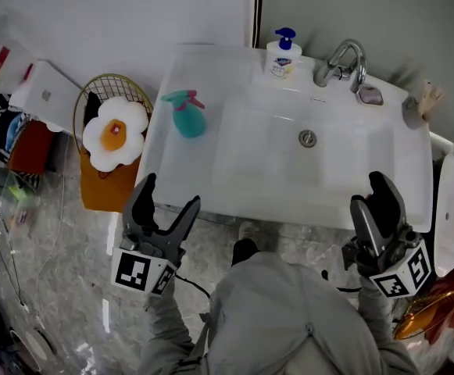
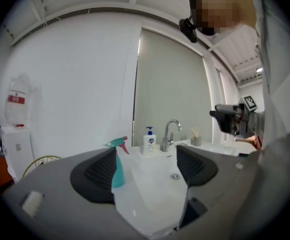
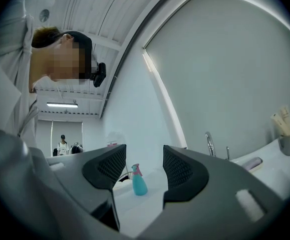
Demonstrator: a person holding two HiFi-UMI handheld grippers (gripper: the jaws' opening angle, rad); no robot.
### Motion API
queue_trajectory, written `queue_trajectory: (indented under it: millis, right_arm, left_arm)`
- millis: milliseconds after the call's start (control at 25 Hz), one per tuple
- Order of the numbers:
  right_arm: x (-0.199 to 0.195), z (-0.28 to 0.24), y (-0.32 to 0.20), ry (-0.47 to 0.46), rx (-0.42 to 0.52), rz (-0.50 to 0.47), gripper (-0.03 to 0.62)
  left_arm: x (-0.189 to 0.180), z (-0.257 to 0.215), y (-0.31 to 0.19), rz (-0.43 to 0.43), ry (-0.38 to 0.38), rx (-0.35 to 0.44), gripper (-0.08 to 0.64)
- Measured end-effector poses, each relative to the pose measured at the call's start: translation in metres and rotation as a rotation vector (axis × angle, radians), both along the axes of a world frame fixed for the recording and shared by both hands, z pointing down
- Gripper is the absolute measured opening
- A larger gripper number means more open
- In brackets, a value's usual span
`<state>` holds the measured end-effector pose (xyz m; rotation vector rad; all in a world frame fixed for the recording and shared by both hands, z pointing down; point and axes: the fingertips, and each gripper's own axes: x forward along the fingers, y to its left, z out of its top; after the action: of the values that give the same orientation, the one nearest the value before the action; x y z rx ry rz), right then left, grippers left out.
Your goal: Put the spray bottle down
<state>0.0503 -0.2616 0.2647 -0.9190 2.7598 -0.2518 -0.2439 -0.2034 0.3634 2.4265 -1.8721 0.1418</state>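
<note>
The teal spray bottle (image 1: 186, 114) with a pink trigger stands upright on the flat left part of the white sink unit (image 1: 234, 178); nothing holds it. My left gripper (image 1: 170, 191) hovers open at the sink's front left edge, well short of the bottle. In the left gripper view the bottle (image 2: 118, 170) shows partly behind the left jaw of that gripper (image 2: 145, 168), far off. My right gripper (image 1: 367, 190) is open and empty at the front right edge. In the right gripper view, the bottle (image 3: 139, 182) appears distant between the open jaws of that gripper (image 3: 145, 171).
A soap pump bottle (image 1: 283, 53) and a chrome faucet (image 1: 340, 61) stand at the sink's back, with the drain (image 1: 308, 137) in the basin. A cup (image 1: 418, 108) sits at the back right. A wire basket (image 1: 94, 92) holding a fried-egg cushion (image 1: 116, 131) is left of the sink.
</note>
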Motion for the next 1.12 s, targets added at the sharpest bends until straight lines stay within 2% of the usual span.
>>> queue_trajectory:
  millis: [360, 560, 720, 920, 1120]
  right_arm:
    - [-0.003, 0.000, 0.016, 0.033, 0.039, -0.046, 0.230]
    - [0.000, -0.001, 0.023, 0.026, 0.043, -0.044, 0.229]
    - [0.005, -0.003, 0.025, 0.019, 0.042, -0.038, 0.229]
    - [0.011, -0.005, 0.030, 0.009, 0.047, -0.038, 0.229]
    - [0.017, -0.007, 0.039, 0.002, 0.053, -0.039, 0.229]
  left_arm:
    - [0.058, -0.038, 0.036, 0.079, -0.005, 0.067, 0.417]
    - [0.078, -0.040, 0.041, 0.114, 0.024, 0.060, 0.417]
    - [0.084, -0.043, 0.042, 0.126, 0.022, 0.088, 0.417]
    - [0.105, -0.044, 0.046, 0.162, 0.056, 0.034, 0.417]
    - [0.118, -0.047, 0.052, 0.185, 0.054, 0.038, 0.417]
